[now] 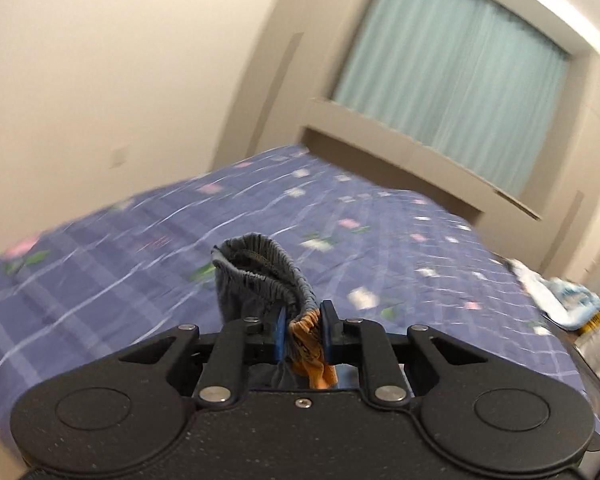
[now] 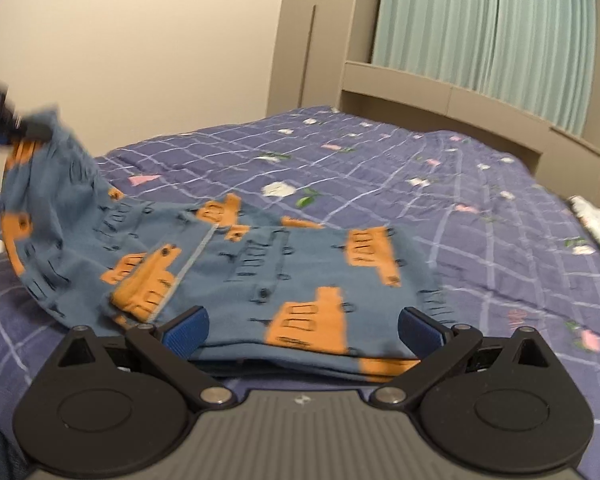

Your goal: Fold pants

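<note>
Pants (image 2: 284, 272) pinched in left tongs (image 1: 303, 330), between spread right tongs (image 2: 303, 330).

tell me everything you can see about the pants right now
The pants are soft blue fabric printed with orange trucks and dark outlines, with a pale seam. Most of them lie folded on the purple checked bedspread, their near edge between the open right tongs. One end is lifted up to the left, where the left tongs are shut on the gathered elastic waistband, which bunches upward above the pads.
</note>
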Demonstrator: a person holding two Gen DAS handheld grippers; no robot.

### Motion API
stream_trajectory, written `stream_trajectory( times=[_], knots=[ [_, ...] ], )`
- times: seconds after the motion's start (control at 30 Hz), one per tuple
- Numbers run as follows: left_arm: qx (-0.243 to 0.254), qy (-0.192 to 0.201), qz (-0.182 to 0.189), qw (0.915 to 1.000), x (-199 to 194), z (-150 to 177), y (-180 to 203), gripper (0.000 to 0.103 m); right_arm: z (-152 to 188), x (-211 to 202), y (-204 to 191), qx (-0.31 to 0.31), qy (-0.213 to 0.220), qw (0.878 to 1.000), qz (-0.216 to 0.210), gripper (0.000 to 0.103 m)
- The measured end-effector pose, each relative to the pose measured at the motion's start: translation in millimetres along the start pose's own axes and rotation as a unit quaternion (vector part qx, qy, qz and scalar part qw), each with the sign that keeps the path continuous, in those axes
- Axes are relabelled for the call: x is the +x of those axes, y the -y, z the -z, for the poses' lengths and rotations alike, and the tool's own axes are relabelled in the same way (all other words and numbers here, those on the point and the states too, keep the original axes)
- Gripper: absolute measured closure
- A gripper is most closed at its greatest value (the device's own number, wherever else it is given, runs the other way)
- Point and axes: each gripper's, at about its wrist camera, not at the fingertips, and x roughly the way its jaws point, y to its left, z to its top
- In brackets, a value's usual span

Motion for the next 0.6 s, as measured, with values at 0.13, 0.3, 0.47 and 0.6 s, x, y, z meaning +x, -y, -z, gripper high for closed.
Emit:
stream_trajectory(
  times=[0.13,0.3,0.47,0.6],
  knots=[
    [0.055,0.001,0.051,0.9972,12.5,-15.3,53.9,0.085,0.9,-10.9,16.2,0.001,0.011,0.999,0.030,0.000],
    [0.118,-0.022,0.114,0.9862,35.5,-12.2,122.4,0.085,4.4,-27.3,44.9,0.017,0.009,0.997,0.072,0.000],
    [0.177,-0.071,0.154,0.9695,73.1,16.1,178.4,0.085,13.2,-43.4,72.3,0.025,0.005,0.992,0.122,0.000],
    [0.211,-0.118,0.163,0.9564,101.8,47.5,201.3,0.085,25.1,-47.2,87.6,0.030,-0.010,0.989,0.145,0.000]
  ],
)
